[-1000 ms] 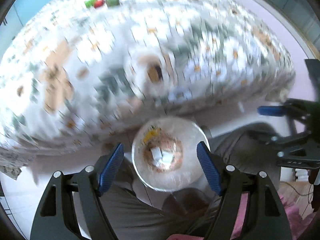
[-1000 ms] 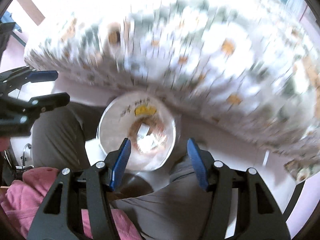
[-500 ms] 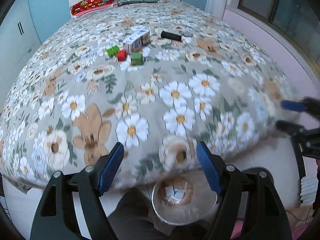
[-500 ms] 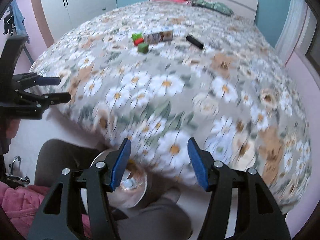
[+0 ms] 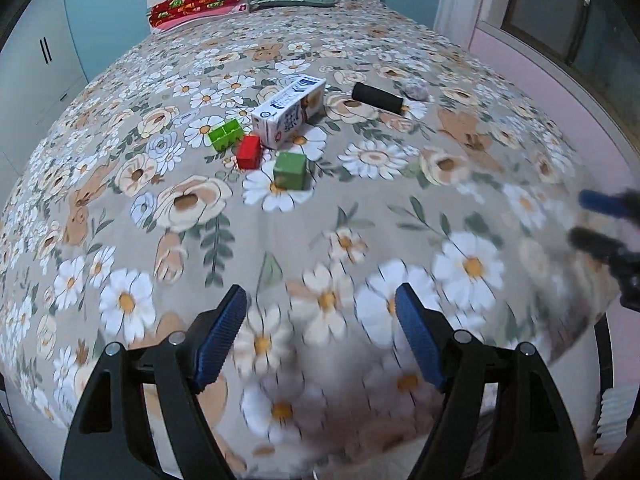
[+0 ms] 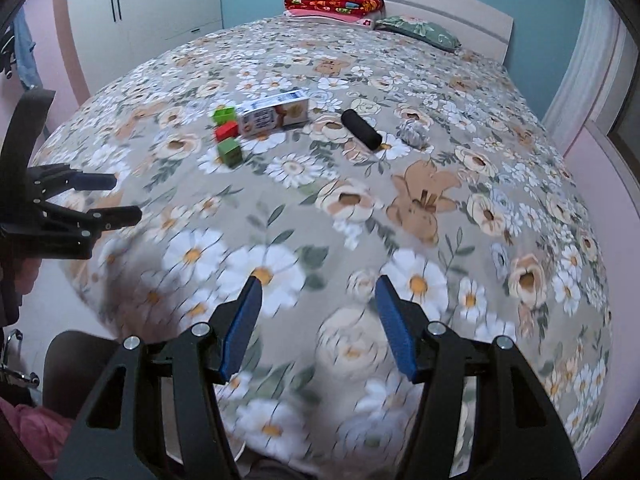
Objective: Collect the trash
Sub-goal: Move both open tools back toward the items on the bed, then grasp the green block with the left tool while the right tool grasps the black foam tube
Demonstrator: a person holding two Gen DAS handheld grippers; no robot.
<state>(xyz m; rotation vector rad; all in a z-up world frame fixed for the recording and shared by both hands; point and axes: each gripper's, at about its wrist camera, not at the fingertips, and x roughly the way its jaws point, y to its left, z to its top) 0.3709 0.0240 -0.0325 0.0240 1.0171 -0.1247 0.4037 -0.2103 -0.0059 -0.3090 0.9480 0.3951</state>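
A white milk carton (image 5: 290,110) lies on its side in the middle of the flowered bed (image 5: 200,216); it also shows in the right wrist view (image 6: 274,114). A black cylinder (image 5: 377,97) (image 6: 360,129) and a crumpled grey wad (image 5: 415,89) (image 6: 414,133) lie to its right. My left gripper (image 5: 320,320) is open and empty over the bed's near edge. My right gripper (image 6: 318,306) is open and empty too. Each gripper shows at the side of the other's view.
Two green blocks (image 5: 225,135) (image 5: 290,170) and a red block (image 5: 249,152) lie by the carton. Pillows (image 5: 200,2) and a headboard are at the far end. White wardrobes (image 6: 144,8) stand left, a window wall right.
Both grippers have swung up from a clear trash bin held by my lap to face the bed top. The bin has dropped out of view.
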